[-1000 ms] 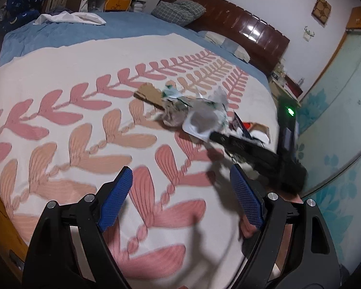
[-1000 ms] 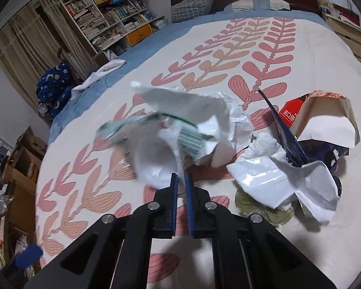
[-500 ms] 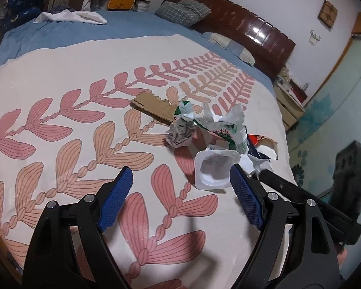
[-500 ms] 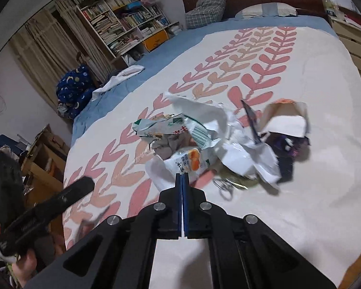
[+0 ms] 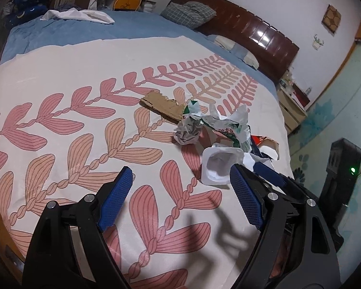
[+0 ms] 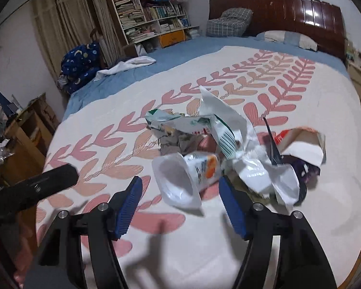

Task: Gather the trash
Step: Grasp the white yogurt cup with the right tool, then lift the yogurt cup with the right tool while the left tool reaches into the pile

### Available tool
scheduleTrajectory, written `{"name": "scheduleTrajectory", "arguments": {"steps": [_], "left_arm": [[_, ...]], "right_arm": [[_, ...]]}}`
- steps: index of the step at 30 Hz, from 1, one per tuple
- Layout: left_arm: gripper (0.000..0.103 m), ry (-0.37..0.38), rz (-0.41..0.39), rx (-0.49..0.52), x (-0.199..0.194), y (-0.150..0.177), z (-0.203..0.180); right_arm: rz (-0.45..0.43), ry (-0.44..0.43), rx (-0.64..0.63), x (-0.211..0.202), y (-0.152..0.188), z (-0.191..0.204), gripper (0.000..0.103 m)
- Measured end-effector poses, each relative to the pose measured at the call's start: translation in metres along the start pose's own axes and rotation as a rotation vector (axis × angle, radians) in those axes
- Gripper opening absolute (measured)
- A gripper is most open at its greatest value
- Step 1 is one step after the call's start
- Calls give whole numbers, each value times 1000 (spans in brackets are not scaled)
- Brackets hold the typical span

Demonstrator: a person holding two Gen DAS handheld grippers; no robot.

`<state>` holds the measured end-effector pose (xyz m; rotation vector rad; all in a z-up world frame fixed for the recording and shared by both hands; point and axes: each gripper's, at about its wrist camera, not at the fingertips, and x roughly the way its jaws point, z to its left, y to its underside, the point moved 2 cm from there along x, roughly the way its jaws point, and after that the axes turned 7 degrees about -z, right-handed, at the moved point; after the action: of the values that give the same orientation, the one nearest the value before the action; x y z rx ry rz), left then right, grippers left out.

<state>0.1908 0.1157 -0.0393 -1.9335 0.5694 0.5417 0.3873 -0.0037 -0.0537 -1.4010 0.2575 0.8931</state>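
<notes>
A pile of trash lies on the leaf-patterned bedspread point(image 5: 84, 130): a white plastic cup point(image 6: 180, 180) on its side, crumpled green-and-white wrappers point(image 6: 204, 125), a white plastic bag point(image 6: 264, 171), a grey paper ball point(image 5: 187, 132), torn cardboard point(image 5: 161, 103) and a red-and-white box point(image 6: 300, 144). My right gripper point(image 6: 180, 204) is open, its fingers either side of the cup, just short of it. My left gripper point(image 5: 180, 197) is open and empty, over the bedspread left of the cup point(image 5: 219, 166). The right gripper's arm point(image 5: 272, 175) shows beside it.
The bed's dark wooden headboard point(image 6: 288, 12) and pillows are at the far end. A white cloth point(image 5: 77, 15) lies on the blue sheet. A bookshelf point(image 6: 146, 9) stands behind. Wooden furniture point(image 6: 24, 132) stands left of the bed, a nightstand point(image 5: 291, 106) right.
My right gripper held the trash, set it down on the pile, pulled back and opened. The left gripper stayed open and drifted closer to the pile.
</notes>
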Motion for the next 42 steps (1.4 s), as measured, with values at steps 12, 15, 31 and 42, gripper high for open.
{"name": "scheduleTrajectory", "arguments": {"steps": [12,15,31,42], "left_arm": [[83,10,9,-13,5,-6,11],[83,19,14,-32,6,-8,13],[83,38,58,120,34,18,-69],[84,30,114,280,99,51,-161]], "right_arm": [[111,-34,196,42,5,-20,10],[107,-92,244,23,6,-22,10],[24,-81,490,-119,44,-119,10],[-5,3,570,-172,79,-195,10]]}}
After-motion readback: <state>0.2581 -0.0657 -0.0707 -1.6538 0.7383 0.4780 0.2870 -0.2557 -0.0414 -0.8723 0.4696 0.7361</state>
